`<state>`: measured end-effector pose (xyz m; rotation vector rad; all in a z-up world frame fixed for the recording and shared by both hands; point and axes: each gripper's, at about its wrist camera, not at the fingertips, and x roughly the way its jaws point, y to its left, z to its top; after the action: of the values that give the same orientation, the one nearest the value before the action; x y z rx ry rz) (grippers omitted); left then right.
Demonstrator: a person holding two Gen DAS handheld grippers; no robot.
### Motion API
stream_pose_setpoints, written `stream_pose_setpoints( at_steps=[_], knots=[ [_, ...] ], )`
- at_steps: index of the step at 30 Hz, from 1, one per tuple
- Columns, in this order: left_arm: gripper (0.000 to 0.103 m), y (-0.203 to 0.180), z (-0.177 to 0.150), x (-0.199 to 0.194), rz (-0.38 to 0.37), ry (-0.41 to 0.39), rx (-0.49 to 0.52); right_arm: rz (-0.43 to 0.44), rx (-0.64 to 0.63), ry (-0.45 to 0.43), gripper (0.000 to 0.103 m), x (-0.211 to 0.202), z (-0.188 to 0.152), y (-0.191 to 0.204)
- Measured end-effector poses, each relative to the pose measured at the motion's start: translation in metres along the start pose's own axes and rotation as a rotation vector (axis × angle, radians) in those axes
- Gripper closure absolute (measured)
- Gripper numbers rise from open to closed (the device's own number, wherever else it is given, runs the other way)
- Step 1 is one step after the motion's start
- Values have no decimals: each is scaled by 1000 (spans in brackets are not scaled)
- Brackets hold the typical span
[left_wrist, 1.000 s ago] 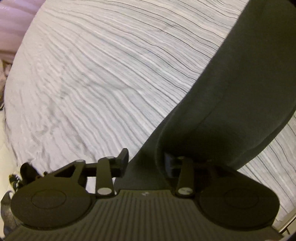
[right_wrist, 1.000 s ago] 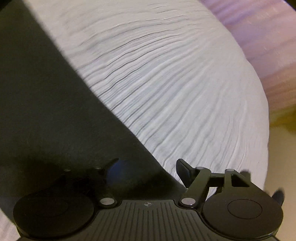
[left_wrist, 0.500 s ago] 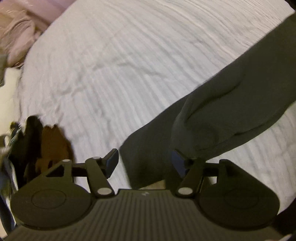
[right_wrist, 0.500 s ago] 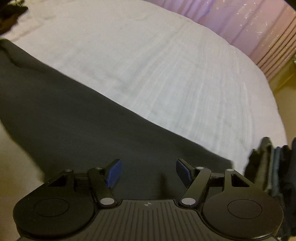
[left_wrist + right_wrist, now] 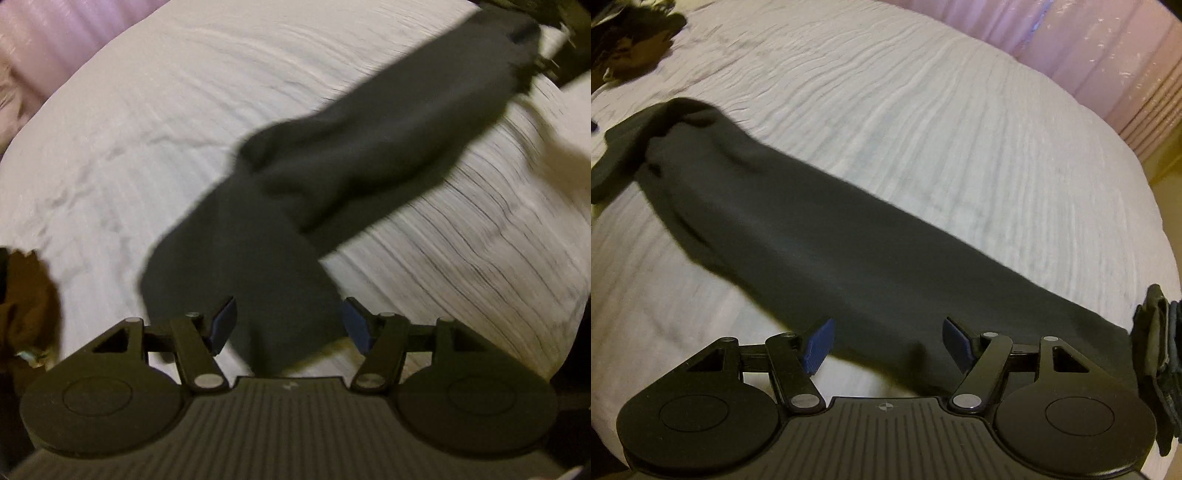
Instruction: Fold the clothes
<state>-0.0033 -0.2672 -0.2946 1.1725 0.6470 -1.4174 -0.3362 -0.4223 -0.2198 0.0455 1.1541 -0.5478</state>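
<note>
this is looking like a home bedroom: a white, crinkle-textured bedspread (image 5: pixel 960 147) is covering a wide bed, pale pink pleated curtains (image 5: pixel 1108 55) are hanging behind it, and what may be a brown crumpled garment (image 5: pixel 26 295) is lying at its edge.

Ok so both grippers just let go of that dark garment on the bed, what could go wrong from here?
1. The dark garment lies as a long strip with its far end bunched; folding it now could lock in the wrinkles.
2. Its near edge sits at the edge of the bed cover, so a tug might drag it off.
3. The left gripper and right gripper are open above cloth; closing low could also pinch the cover.
</note>
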Motion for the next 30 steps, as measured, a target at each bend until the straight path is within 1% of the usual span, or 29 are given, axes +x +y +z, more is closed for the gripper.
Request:
stream_pose_setpoints(
  at_steps=[2,3,4,6,7,10,11,13,14,15,16,18,20,22,24,25,26,28,30],
  knots=[
    [47,-16,-8,18,41,-2,62,11,-21,6,35,3,9,18],
    [57,-20,-11,25,68,7,87,15,-40,5,35,3,13,25],
    [76,-20,-12,27,80,4,96,17,-58,5,35,3,17,31],
    [93,-11,-14,22,81,-18,88,11,-78,8,35,1,18,37],
    [94,1,-15,13,83,-40,61,9,-71,12,35,2,20,36],
    [95,55,-16,-23,89,-130,-76,-2,-40,21,35,-1,20,31],
    [95,76,-16,-31,96,-140,-122,-4,-38,17,35,-3,22,31],
    [94,124,-13,-37,121,-130,-207,-7,-32,8,35,-7,27,30],
    [94,142,-11,-32,132,-114,-230,-8,-30,4,35,-8,29,30],
    [91,155,-8,-25,139,-93,-246,-8,-29,-1,35,-7,33,33],
    [87,168,-6,-18,145,-72,-261,-7,-27,-6,35,-7,36,35],
    [86,182,0,-4,179,-38,-277,-1,-15,-12,35,-7,40,40],
    [82,187,2,9,210,-2,-262,6,-5,-15,35,-8,42,46],
    [79,187,0,17,210,12,-231,17,-5,-7,35,-7,40,52],
    [73,176,-3,17,203,-9,-181,28,-5,1,35,-5,38,59],
    [72,168,-6,19,194,-20,-139,34,-5,5,35,-5,37,63],
    [72,157,-9,21,184,-29,-69,40,-6,9,35,-4,36,66],
    [72,126,-21,26,169,-30,126,51,-4,18,35,-2,36,70],
    [71,101,-34,35,176,-22,302,62,0,25,35,1,38,73]
  ],
)
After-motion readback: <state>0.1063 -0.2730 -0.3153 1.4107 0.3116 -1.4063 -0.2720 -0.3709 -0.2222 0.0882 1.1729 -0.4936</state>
